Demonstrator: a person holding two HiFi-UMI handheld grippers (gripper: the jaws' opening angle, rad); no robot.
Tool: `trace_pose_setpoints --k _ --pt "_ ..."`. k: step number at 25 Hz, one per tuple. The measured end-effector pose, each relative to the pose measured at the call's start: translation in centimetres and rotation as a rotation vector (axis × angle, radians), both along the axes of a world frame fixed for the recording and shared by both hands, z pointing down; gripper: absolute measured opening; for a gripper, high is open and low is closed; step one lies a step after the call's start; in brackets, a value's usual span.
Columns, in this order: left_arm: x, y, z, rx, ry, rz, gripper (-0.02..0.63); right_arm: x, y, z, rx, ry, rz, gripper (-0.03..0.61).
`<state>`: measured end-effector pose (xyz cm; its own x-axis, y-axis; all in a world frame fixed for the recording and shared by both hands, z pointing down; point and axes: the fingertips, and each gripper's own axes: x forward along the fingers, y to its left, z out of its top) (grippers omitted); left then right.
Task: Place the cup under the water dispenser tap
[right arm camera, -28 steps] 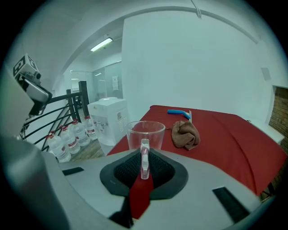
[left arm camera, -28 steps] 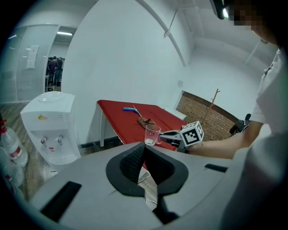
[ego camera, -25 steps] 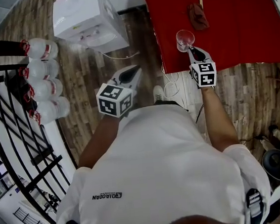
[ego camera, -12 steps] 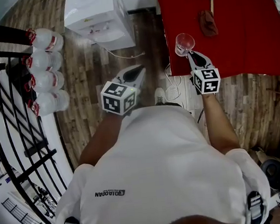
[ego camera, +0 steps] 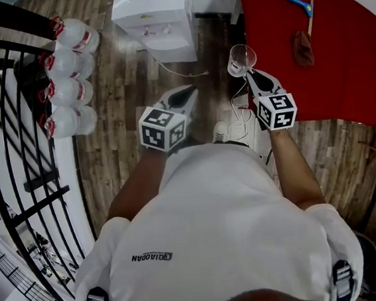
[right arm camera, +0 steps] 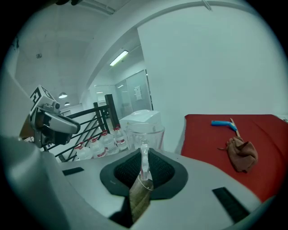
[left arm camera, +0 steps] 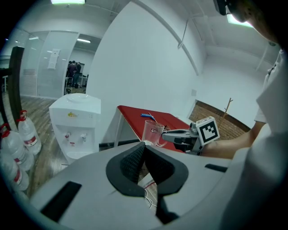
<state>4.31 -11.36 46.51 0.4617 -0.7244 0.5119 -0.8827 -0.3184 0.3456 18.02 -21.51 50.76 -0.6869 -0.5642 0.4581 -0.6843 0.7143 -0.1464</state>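
Cup (ego camera: 241,59) of clear glass is carried away from the red desk (ego camera: 339,64), pinched by its handle between the jaws of the right gripper (ego camera: 252,76). A second earlier it was held above the desk's near corner. Now it is seen past the edge, over the wooden floor (ego camera: 126,106), and nearer the white water dispenser (ego camera: 153,13), from which it is still well apart. The left gripper (ego camera: 185,94) is held empty, its jaws pressed together and aimed toward the dispenser. The carry is judged to be under way: the taps (left arm camera: 67,134) are not yet reached, and the cup remains to be set down beneath one.
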Motion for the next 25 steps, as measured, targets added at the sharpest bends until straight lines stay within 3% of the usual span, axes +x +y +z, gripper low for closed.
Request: trace_pose_setpoints --k 6,14,25 --pt "-5.0 -0.3 0.1 0.005 -0.004 -0.073 -0.003 -6.2 0.2 0.9 -0.023 0.006 -0.074 0.057" --pt "-11.9 -0.9 2.2 -0.026 -0.012 -0.104 -0.003 -14.6 -0.2 5.2 -0.075 0.055 -0.116 0.057" --pt "-20.2 -4.2 7.0 -0.089 -0.009 -0.058 -0.003 -23.7 -2.4 13.6 -0.145 0.09 -0.052 0.057"
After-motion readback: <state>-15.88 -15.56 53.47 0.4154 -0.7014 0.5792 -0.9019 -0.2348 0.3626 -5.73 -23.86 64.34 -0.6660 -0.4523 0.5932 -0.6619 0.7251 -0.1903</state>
